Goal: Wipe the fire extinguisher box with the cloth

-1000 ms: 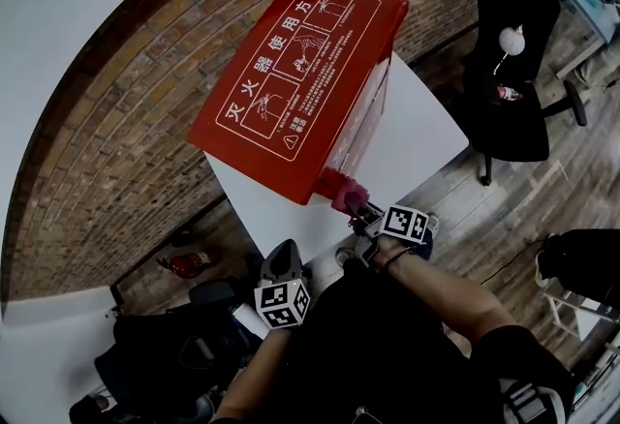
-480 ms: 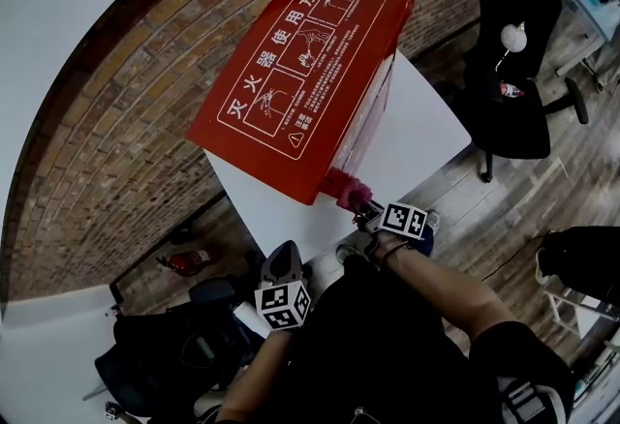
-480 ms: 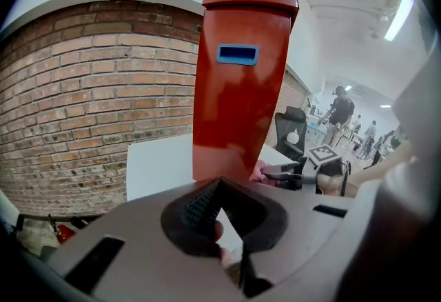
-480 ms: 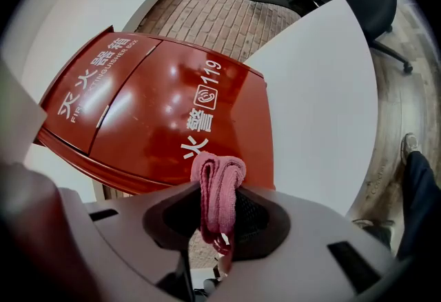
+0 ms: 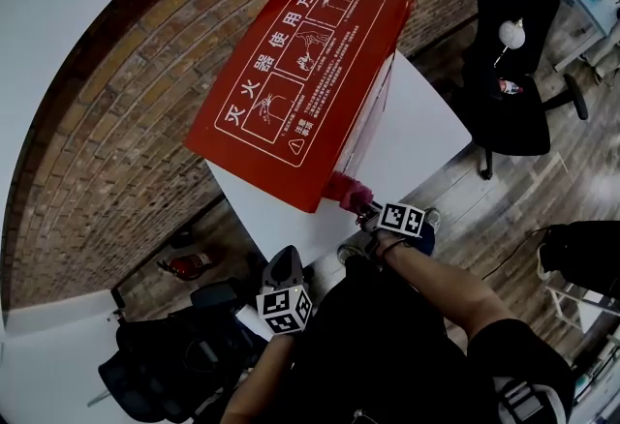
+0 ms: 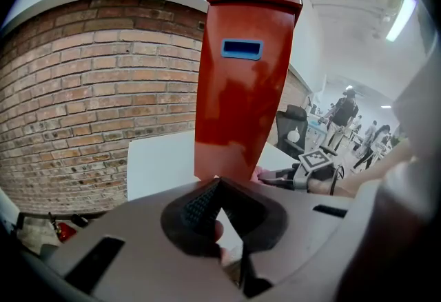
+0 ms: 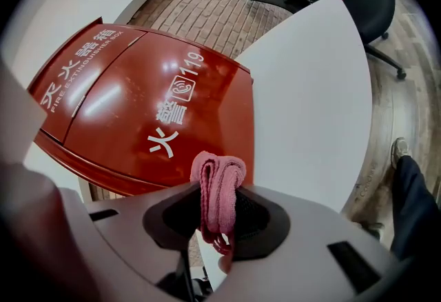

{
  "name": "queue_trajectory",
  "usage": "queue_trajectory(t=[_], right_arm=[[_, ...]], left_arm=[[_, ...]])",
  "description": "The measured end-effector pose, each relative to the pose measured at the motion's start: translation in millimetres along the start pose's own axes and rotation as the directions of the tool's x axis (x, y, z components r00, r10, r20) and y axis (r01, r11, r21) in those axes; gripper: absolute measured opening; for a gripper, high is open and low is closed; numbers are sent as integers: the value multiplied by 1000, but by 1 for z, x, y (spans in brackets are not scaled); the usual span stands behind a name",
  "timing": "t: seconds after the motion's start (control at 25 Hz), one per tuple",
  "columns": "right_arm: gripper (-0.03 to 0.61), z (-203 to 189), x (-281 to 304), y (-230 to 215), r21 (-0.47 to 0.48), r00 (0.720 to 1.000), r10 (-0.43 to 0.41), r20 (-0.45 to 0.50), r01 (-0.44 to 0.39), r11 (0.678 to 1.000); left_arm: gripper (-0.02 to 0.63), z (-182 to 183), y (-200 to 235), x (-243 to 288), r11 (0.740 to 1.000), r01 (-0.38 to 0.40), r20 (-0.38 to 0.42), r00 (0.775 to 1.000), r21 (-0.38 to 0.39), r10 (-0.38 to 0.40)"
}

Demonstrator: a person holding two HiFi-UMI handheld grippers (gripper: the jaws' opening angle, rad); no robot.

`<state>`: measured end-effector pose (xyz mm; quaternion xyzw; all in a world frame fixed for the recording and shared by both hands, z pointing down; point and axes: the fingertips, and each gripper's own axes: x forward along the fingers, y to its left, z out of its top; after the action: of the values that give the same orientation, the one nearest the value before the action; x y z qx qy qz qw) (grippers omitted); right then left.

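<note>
A red fire extinguisher box (image 5: 308, 74) stands on a white table (image 5: 417, 136) against a brick wall (image 5: 116, 112). The right gripper (image 5: 366, 208) reaches to the box's near lower corner, and the pink cloth (image 5: 349, 190) at its tip touches the box there. The left gripper (image 5: 284, 259) hangs lower, just off the table's near edge. A black chair (image 5: 509, 74) stands on the wooden floor (image 5: 542, 190).
</note>
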<state>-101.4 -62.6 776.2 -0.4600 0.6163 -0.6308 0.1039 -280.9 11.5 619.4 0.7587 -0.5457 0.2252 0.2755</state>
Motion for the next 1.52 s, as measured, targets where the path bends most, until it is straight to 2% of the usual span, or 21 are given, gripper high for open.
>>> queue_trajectory(t=[0.2, 0.72, 1.12, 1.36, 1.52], right_arm=[[110, -4, 9, -18, 3, 999, -41, -7, 41, 999], [110, -14, 31, -65, -76, 987, -155, -44, 151, 986], [110, -13, 24, -63, -143, 983, -173, -57, 164, 976], [110, 15, -29, -39, -280, 986, -168, -1, 161, 946], [110, 43, -80, -1, -365, 989, -120, 82, 142, 920]], left_arm=[[28, 1, 1, 1, 1000, -1, 3, 1000, 2, 1], [28, -10, 7, -4, 1000, -21, -16, 1000, -7, 21], [28, -7, 7, -8, 1000, -5, 9, 1000, -13, 5], [28, 8, -15, 2, 995, 100, 40, 994, -24, -99], [28, 15, -55, 8, 969, 246, 31, 969, 17, -247]])
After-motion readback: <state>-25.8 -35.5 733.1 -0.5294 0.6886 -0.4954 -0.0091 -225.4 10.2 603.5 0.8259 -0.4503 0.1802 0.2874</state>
